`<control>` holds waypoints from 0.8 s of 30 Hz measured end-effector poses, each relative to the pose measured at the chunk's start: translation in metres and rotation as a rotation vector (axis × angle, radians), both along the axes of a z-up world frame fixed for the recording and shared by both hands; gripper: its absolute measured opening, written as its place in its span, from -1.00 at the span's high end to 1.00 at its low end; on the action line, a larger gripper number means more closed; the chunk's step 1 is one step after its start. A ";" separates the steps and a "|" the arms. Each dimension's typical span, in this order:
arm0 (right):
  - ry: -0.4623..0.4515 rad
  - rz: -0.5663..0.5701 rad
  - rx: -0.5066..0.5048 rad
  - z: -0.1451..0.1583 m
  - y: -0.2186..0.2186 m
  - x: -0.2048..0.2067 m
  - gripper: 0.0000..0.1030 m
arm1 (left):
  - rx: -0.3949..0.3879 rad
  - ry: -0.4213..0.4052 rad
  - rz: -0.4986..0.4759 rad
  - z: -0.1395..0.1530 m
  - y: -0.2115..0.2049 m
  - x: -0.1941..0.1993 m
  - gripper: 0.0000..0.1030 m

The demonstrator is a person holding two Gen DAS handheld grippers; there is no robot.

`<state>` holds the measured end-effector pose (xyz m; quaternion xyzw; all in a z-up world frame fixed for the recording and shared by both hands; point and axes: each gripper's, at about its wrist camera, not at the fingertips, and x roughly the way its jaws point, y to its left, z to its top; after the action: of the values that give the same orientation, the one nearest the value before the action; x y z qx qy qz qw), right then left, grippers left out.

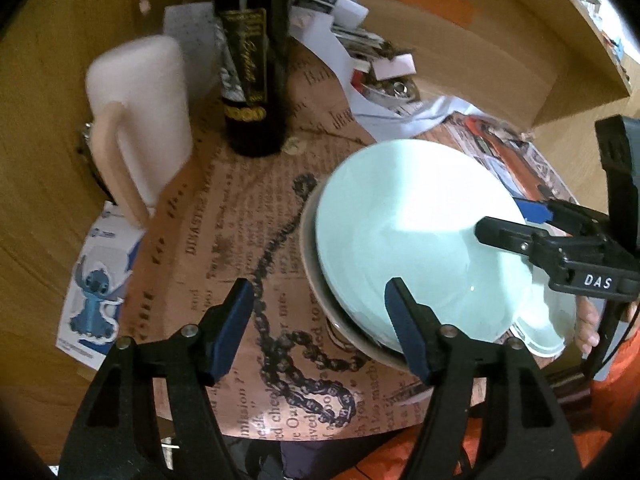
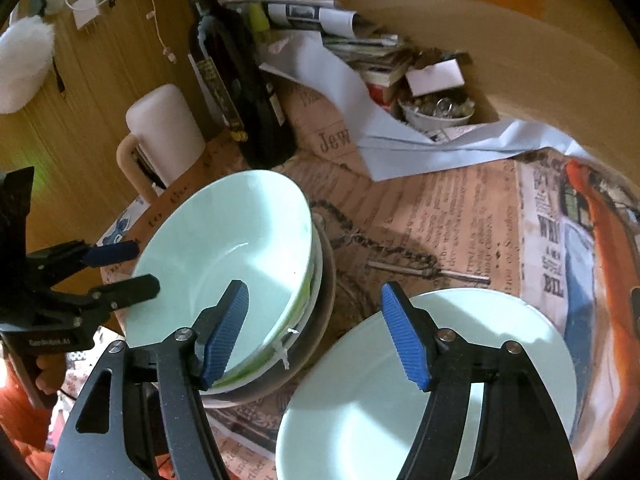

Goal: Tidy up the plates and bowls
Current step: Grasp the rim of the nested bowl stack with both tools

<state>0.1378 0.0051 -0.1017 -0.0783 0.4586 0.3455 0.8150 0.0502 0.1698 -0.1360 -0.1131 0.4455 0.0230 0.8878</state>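
Both grippers — left gripper [image 1: 320,328], right gripper [image 2: 316,336] — gape empty over the stacked bowl [image 2: 224,264] (apparently tilted).

plate [image 2: 460,380]: near edge cut off | bottle [image 1: 250,60]: top cut off, blurred

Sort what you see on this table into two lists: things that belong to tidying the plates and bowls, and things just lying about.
Belongs to the job:
- pale green bowl, top of a stack
- grey dish under the stack
- pale green plate beside the stack

Just lying about:
- dark bottle
- white mug
- pile of papers
- cartoon sticker
- small tub of coins
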 end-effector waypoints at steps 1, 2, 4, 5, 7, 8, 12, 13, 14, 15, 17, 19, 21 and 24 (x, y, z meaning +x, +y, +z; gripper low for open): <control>0.010 0.005 -0.005 -0.002 0.001 0.001 -0.27 | -0.004 0.005 -0.008 -0.002 -0.001 0.001 -0.32; 0.020 0.008 -0.007 -0.003 0.002 0.001 -0.26 | -0.008 0.006 -0.012 -0.002 -0.002 0.001 -0.31; 0.044 0.017 -0.007 -0.006 0.004 0.003 -0.20 | -0.018 0.011 -0.017 -0.004 -0.002 0.003 -0.31; 0.055 0.018 -0.007 -0.008 0.005 0.004 -0.14 | -0.027 0.015 -0.018 -0.005 -0.002 0.004 -0.28; 0.068 0.025 -0.014 -0.009 0.007 0.004 -0.07 | -0.049 0.021 -0.021 -0.007 -0.002 0.006 -0.21; 0.072 0.027 -0.017 -0.010 0.008 0.005 -0.02 | -0.055 0.024 -0.021 -0.008 -0.002 0.007 -0.18; 0.109 0.056 -0.030 -0.015 0.015 0.005 0.09 | -0.077 0.037 -0.040 -0.012 -0.004 0.013 -0.07; 0.115 0.060 -0.032 -0.016 0.017 0.006 0.10 | -0.083 0.042 -0.047 -0.013 -0.005 0.015 -0.03; 0.125 0.070 -0.037 -0.018 0.019 0.005 0.12 | -0.089 0.046 -0.052 -0.014 -0.006 0.016 0.02; 0.129 0.075 -0.040 -0.019 0.021 0.005 0.13 | -0.093 0.050 -0.058 -0.014 -0.007 0.017 0.07; 0.111 0.073 -0.057 -0.020 0.023 0.003 0.13 | -0.092 0.054 -0.066 -0.016 -0.010 0.019 0.11; 0.105 0.071 -0.054 -0.021 0.023 0.002 0.13 | -0.084 0.051 -0.065 -0.016 -0.010 0.019 0.11; 0.100 0.063 -0.054 -0.021 0.022 0.001 0.15 | -0.083 0.049 -0.063 -0.017 -0.010 0.019 0.13; 0.074 0.048 -0.054 -0.020 0.022 0.001 0.27 | -0.076 0.050 -0.049 -0.017 -0.010 0.020 0.17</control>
<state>0.1385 0.0268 -0.1215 -0.0982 0.4957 0.3551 0.7865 0.0698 0.1601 -0.1531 -0.1351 0.4709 -0.0128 0.8717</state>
